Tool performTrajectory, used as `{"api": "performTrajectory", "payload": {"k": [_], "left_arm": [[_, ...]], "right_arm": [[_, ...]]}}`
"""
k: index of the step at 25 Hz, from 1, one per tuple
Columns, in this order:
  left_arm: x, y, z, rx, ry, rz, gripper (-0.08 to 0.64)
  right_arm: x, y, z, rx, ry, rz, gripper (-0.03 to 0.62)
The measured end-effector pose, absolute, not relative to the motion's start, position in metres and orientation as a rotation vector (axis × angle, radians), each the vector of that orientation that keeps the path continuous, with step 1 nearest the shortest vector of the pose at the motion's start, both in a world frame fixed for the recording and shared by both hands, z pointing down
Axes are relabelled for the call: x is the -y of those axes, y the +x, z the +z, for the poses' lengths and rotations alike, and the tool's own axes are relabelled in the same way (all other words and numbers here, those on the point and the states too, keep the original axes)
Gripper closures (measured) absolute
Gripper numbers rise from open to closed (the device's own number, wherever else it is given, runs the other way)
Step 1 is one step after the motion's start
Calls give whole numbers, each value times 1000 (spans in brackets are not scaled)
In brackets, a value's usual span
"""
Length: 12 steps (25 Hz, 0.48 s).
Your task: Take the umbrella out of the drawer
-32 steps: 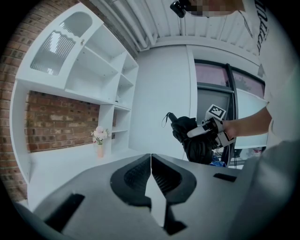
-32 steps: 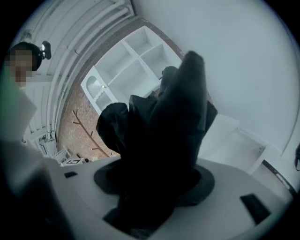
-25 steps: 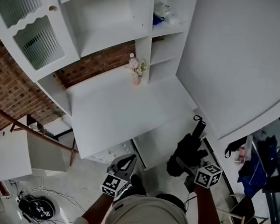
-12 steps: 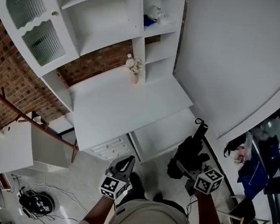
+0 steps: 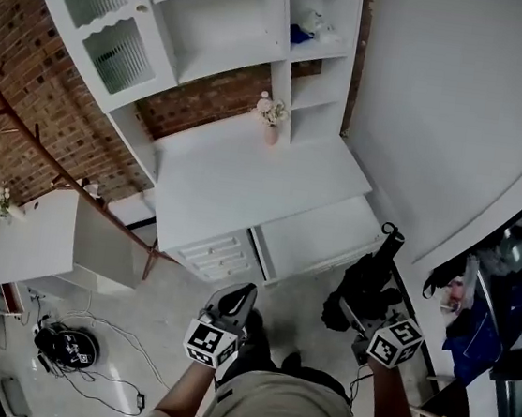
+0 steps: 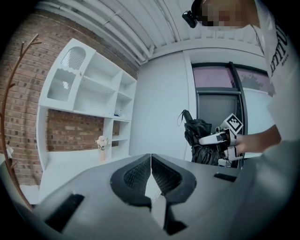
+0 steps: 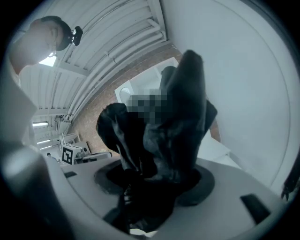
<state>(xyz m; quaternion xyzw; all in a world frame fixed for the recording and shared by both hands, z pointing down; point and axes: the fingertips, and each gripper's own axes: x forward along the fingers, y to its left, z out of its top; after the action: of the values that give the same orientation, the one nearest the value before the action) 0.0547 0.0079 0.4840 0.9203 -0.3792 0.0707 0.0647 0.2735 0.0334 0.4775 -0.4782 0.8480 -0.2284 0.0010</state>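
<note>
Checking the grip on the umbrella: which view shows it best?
Left gripper view: the folded black umbrella shows side-on, nearly whole. Head view sees it dark from above; right gripper view, only close fabric filling the frame.

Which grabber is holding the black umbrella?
The right gripper: its jaws clamp the folded black umbrella. The left gripper has its jaws together with nothing between them.
</note>
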Motion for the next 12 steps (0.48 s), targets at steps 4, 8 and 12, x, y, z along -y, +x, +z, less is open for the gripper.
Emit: {"api": "performTrajectory", "payload": {"k": [4, 8, 12], "left_arm": [[-31, 49, 476, 1192, 2757, 199, 535], [-45, 37, 466, 1238, 2730, 191, 535], [-52, 19, 459, 1274, 2747, 183, 535]], "right_arm": [[-43, 272, 474, -2694, -1490, -651, 330], [-46, 259, 465, -2695, -1431, -620, 328], [-50, 243, 457, -2694, -1415, -577, 330]]}}
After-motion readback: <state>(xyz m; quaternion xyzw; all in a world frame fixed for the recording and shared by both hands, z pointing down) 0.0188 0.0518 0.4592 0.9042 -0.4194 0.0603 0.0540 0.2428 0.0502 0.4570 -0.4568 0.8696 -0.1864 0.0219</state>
